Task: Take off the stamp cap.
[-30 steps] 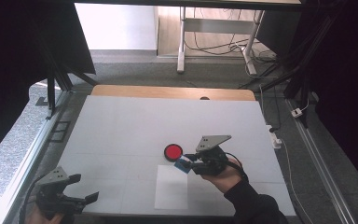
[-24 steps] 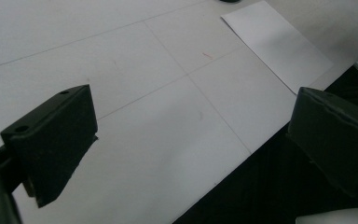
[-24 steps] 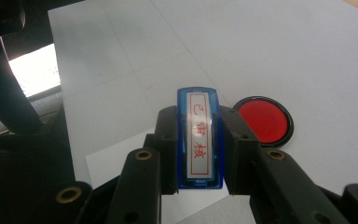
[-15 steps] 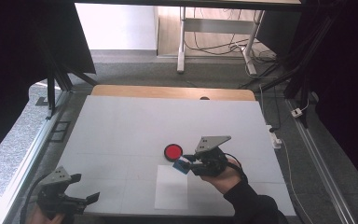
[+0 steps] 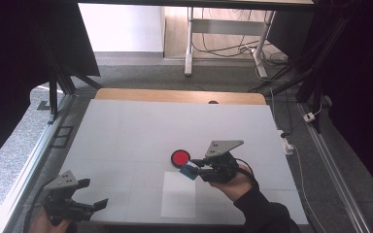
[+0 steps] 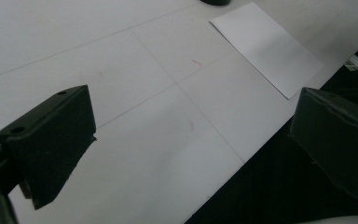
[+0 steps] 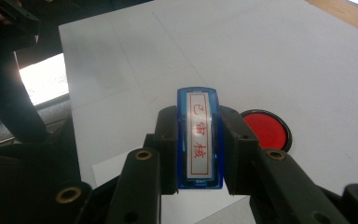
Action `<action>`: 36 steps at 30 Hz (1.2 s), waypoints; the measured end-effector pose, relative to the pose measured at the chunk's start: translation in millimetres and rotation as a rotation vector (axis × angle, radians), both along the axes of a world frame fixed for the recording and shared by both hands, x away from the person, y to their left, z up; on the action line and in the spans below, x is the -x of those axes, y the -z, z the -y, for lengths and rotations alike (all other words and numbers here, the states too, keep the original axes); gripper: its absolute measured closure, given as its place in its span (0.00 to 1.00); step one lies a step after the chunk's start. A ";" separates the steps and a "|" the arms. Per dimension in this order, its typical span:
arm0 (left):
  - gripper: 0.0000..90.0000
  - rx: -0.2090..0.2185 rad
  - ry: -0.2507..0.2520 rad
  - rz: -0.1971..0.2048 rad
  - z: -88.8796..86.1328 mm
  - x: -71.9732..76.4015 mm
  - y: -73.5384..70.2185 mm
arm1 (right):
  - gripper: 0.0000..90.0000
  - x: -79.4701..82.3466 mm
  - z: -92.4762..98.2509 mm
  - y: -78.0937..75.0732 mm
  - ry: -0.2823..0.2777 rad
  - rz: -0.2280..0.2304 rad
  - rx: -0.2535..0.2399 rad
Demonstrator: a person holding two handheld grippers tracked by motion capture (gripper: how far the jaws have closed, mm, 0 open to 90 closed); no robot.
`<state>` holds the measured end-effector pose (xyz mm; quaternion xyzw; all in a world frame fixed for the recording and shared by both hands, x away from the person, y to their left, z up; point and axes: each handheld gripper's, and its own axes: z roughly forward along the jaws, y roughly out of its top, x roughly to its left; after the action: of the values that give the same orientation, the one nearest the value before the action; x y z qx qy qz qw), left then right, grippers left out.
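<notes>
nothing much moved since earlier frame: right gripper (image 5: pixel 193 170) clamps blue stamp (image 7: pixel 199 138) at frame center, beside red ink pad (image 5: pixel 180 158) (above paper sheet (image 5: pixel 178 194)). left gripper (image 5: pixel 90 205) lower left, jaws wide, empty.

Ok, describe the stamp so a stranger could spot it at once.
Start at the white table and find the right tool near its front edge. The stamp is clamped between its jaws, beside a round red ink pad. It alone is blue, with a white label bearing red characters.
</notes>
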<state>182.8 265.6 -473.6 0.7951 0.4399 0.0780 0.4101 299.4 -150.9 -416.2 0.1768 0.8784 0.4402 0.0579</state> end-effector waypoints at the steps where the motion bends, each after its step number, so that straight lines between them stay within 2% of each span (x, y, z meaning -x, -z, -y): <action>1: 0.00 0.003 0.007 0.005 1.2 -0.7 -0.3 | 0.79 0.0 -0.2 -0.2 -0.002 0.002 0.002; 6: 0.00 0.011 0.035 0.038 8.3 -5.3 -3.3 | 0.79 0.9 -1.3 -0.7 -0.009 0.002 -0.002; 8: 0.00 0.017 0.049 0.039 12.4 -7.8 -4.0 | 0.79 0.8 -1.4 -0.8 -0.015 0.001 -0.002; 11: 0.00 0.026 0.086 0.039 20.6 -12.4 -5.3 | 0.79 1.6 -1.8 -1.5 -0.018 -0.002 -0.005; 17: 0.00 0.007 0.163 0.053 39.3 -22.7 -7.6 | 0.79 3.7 -2.3 -4.7 -0.029 0.000 -0.010; 26: 0.00 0.020 0.220 0.052 58.1 -40.1 -14.6 | 0.79 6.5 -3.6 -8.8 -0.060 0.009 -0.009; 29: 0.00 0.010 0.242 0.045 65.5 -46.3 -17.0 | 0.79 7.8 -4.7 -9.8 -0.068 0.014 -0.006; 34: 0.00 -0.013 0.264 0.065 77.2 -55.2 -19.3 | 0.79 9.0 -5.6 -11.3 -0.073 0.013 -0.011; 36: 0.00 -0.008 0.282 0.066 81.7 -58.2 -19.8 | 0.79 8.9 -5.7 -11.4 -0.071 0.015 -0.006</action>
<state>241.0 183.9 -453.8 0.8477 0.3099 0.0475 0.4279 290.5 -145.3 -404.7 0.1423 0.8823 0.4460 0.0483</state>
